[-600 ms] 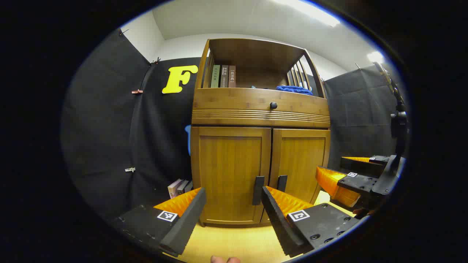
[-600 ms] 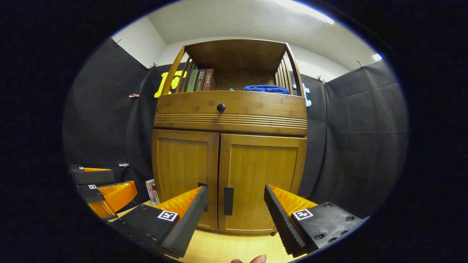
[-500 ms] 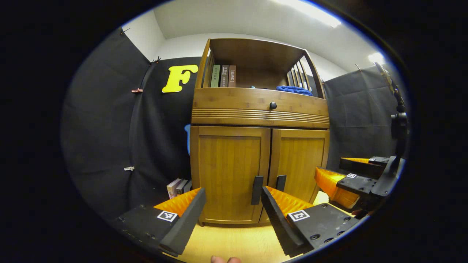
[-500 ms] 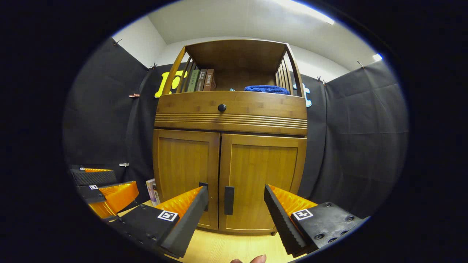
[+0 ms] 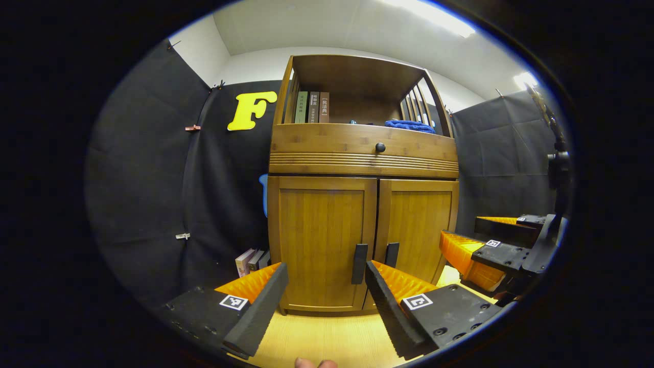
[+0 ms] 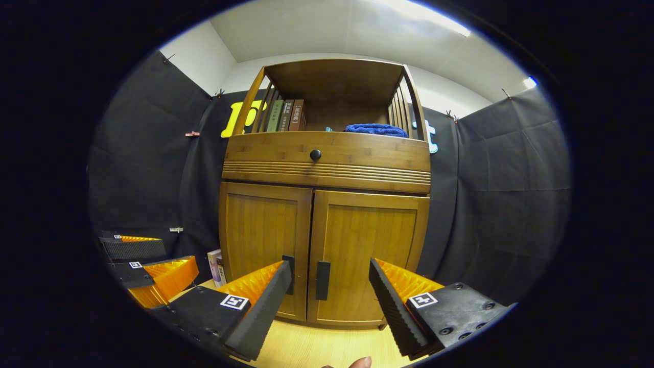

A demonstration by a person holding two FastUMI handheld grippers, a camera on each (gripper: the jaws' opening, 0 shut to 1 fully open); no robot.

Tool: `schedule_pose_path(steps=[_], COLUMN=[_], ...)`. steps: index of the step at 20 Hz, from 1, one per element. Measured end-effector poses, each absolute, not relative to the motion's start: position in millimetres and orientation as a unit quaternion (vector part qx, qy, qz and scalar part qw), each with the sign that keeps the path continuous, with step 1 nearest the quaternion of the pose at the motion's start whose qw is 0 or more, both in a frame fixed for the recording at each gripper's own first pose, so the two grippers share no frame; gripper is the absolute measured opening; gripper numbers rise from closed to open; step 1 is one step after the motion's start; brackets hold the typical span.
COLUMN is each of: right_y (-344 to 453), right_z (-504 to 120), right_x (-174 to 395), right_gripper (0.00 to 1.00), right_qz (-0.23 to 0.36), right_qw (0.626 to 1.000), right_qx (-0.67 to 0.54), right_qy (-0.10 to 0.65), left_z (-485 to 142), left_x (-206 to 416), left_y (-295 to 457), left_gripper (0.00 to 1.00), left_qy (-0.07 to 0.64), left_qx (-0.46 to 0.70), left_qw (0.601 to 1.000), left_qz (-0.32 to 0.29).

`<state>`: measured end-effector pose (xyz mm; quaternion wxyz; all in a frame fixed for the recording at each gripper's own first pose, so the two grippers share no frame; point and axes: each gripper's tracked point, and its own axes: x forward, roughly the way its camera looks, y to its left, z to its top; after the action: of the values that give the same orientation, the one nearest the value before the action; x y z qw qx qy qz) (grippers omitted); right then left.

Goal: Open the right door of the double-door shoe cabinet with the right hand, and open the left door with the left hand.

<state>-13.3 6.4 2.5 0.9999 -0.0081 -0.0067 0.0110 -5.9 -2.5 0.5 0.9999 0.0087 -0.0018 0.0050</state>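
Note:
A wooden shoe cabinet (image 5: pixel 364 153) (image 6: pixel 327 161) stands ahead with both doors closed. Its left door (image 5: pixel 319 240) (image 6: pixel 263 240) and right door (image 5: pixel 416 225) (image 6: pixel 368 250) each carry a dark vertical handle by the centre seam: left handle (image 5: pixel 359 263) (image 6: pixel 289 267), right handle (image 5: pixel 392 254) (image 6: pixel 322 280). My left gripper (image 5: pixel 326 295) is open, a short way in front of the left door, touching nothing. My right gripper (image 6: pixel 329 296) is open before the seam, short of the right handle. The right gripper (image 5: pixel 480 245) also appears at the right of the left gripper view, the left gripper (image 6: pixel 148 260) at the left of the right gripper view.
Above the doors is a drawer with a round black knob (image 5: pixel 380 147) (image 6: pixel 315 154). The open top shelf holds books (image 5: pixel 312 106) and a blue cloth (image 5: pixel 409 125). More books (image 5: pixel 249 260) lean beside the cabinet's left foot. The floor (image 5: pixel 327 337) is light wood. A stand (image 5: pixel 557 168) rises at the right.
Both views have shifted slightly, the cabinet sitting a little lower and the right gripper view a touch more to the left. Doors stay closed, both grippers stay open.

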Motion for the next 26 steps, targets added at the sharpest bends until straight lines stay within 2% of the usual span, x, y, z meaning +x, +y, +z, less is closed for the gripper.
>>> schedule_pose_path(steps=[6, 9, 12, 20, 26], right_y=[4, 3, 3, -9, 10], right_z=[2, 2, 10, -9, -71], right_x=[-11, -11, -7, 56, 109], right_gripper=[0.99, 0.95, 0.97, 0.96, 0.98], right_qz=[0.013, 0.019, 0.026, 0.011, 0.028], right_qw=[1.0, 1.0, 0.999, 1.0, 0.998], right_qx=[-0.004, 0.0, 0.01, 0.004, 0.016], right_qy=[-0.006, -0.005, -0.016, 0.007, 0.057], left_z=[1, -2, 0, 2, -16], left_x=[-6, -6, -9, 6, 20], left_y=[-6, -8, -13, -21, -19], left_gripper=[0.94, 0.94, 0.93, 0.94, 0.94], left_qy=[-0.002, 0.004, 0.01, 0.004, 0.026], left_qx=[0.014, 0.013, 0.0, 0.026, 0.019], left_qw=[1.0, 1.0, 1.0, 0.999, 0.999], left_qz=[0.009, 0.004, -0.001, -0.018, -0.029])
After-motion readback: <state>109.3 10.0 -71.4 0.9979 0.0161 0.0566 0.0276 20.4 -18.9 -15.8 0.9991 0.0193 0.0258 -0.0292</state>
